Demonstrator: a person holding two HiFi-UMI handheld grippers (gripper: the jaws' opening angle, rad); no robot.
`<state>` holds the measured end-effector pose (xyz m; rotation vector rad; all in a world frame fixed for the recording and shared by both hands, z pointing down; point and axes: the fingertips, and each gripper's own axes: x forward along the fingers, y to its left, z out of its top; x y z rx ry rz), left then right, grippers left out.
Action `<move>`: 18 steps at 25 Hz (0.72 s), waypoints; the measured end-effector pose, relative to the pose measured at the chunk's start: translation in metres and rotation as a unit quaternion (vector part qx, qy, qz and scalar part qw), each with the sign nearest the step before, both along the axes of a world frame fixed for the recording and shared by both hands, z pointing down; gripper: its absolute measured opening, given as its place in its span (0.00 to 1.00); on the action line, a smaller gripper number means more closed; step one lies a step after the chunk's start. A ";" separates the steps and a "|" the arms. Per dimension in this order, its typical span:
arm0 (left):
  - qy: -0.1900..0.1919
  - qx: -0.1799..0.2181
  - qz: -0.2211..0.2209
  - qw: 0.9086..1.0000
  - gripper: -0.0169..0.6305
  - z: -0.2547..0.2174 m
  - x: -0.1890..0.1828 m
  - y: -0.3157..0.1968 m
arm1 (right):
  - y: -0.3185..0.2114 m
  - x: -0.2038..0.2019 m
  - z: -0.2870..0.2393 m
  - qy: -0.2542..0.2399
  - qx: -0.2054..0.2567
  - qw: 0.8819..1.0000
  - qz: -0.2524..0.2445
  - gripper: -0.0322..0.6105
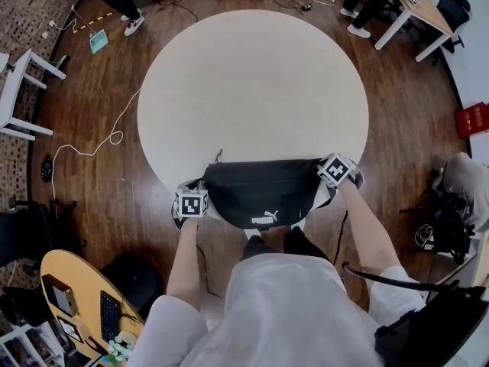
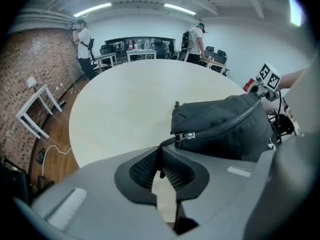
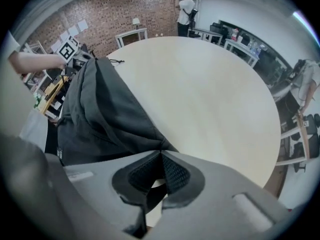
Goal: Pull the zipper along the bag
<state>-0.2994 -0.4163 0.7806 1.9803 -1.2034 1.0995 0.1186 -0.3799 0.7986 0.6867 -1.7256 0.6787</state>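
Note:
A black waist bag [image 1: 260, 193] with a white logo lies at the near edge of the round pale table [image 1: 252, 82]. My left gripper [image 1: 191, 203] is at the bag's left end and my right gripper [image 1: 338, 170] at its right end. In the left gripper view the jaws [image 2: 160, 148] meet at their tips on a thin black strap that leads from the bag [image 2: 225, 129]. The silver zipper slider [image 2: 187, 135] sits just beyond them, at the near end of the zip. In the right gripper view the jaws [image 3: 161, 152] pinch the corner of the bag [image 3: 100, 114].
The table stands on a wooden floor with cables [image 1: 99, 144] lying across it. To the left is a white side table [image 1: 23, 90], and desks [image 1: 420, 6] stand at the back right. People stand far off by the brick wall [image 2: 82, 39]. A red crate [image 1: 472, 119] sits at the right.

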 end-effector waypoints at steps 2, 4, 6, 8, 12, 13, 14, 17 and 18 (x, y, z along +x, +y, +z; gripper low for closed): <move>0.005 0.003 0.004 1.000 0.11 -0.002 0.002 0.010 | 0.002 0.003 -0.001 -0.012 0.027 1.000 0.012 0.04; 0.018 0.012 0.007 1.000 0.18 -0.011 0.004 0.016 | 0.000 0.012 -0.005 -0.009 0.069 0.997 0.029 0.04; 0.049 0.023 0.016 0.998 0.23 -0.024 0.010 0.023 | -0.008 0.017 -0.022 -0.011 0.129 0.990 0.059 0.09; 0.082 0.041 0.027 0.995 0.28 -0.039 0.016 0.030 | -0.013 0.012 -0.045 -0.013 0.191 0.979 0.067 0.12; 0.127 0.104 0.023 0.986 0.30 -0.082 0.030 0.041 | 0.003 -0.002 -0.097 -0.032 0.281 0.957 0.068 0.13; 0.137 0.121 0.022 0.983 0.29 -0.095 0.039 0.045 | 0.011 -0.003 -0.109 -0.043 0.297 0.951 0.073 0.13; 0.145 0.137 0.023 0.980 0.27 -0.108 0.049 0.049 | 0.019 -0.002 -0.121 -0.052 0.313 0.945 0.077 0.13; 0.159 0.175 0.053 0.970 0.19 -0.141 0.084 0.068 | 0.048 -0.007 -0.148 -0.078 0.350 0.930 0.082 0.12; 0.158 0.183 0.068 0.968 0.19 -0.150 0.095 0.078 | 0.061 -0.014 -0.157 -0.087 0.359 0.926 0.080 0.10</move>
